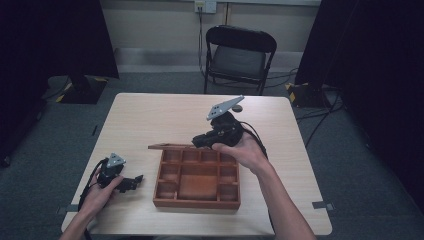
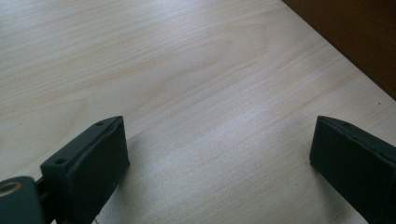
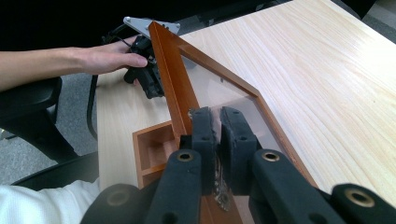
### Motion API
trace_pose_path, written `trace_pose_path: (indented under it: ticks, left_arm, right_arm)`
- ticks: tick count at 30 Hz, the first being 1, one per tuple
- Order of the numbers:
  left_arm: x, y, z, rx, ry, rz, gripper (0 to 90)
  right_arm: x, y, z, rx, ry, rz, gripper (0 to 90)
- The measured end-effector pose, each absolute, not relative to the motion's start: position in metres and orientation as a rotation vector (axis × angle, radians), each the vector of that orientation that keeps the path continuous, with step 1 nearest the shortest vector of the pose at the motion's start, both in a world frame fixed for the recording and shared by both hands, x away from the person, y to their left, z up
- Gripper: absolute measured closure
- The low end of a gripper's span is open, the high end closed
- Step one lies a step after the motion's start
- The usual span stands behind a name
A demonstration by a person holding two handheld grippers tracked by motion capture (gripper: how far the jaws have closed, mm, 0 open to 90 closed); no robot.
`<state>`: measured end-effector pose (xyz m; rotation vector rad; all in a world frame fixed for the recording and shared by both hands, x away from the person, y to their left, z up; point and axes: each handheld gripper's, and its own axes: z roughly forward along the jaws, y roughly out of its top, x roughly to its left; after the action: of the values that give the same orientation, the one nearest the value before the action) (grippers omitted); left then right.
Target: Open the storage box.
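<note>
1. A wooden box (image 1: 197, 184) sits on the light wooden table (image 1: 150, 117), near the person's edge and a little right of centre. It is divided into compartments: a row of small ones along the far side, small ones down each side, and one large one in the middle. As far as the high view shows, the compartments hold nothing
2. The box's lid (image 3: 187, 88), a wooden frame around a clear pane, is lifted over the far edge of the box
3. The right gripper (image 3: 217, 122) is clamped on the lid, its jaws pressed together on the frame's edge, held by the right hand (image 1: 240, 150) above the far side of the box
4. The left gripper (image 2: 219, 154) rests low on the table just left of the box, jaws spread wide with bare tabletop between them; the left hand (image 1: 100, 192) holds it
</note>
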<state>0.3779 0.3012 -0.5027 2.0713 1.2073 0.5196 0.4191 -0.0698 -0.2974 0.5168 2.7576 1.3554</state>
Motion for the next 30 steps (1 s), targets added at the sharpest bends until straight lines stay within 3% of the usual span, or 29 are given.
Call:
trace_pose_path:
  ticks: [30]
  left_arm:
    - [0.3779, 0.3012, -0.5026, 2.072, 1.207, 0.520, 3.7]
  right_arm:
    - [0.4185, -0.0693, -0.2975, 0.513, 2.763, 1.348, 84.7]
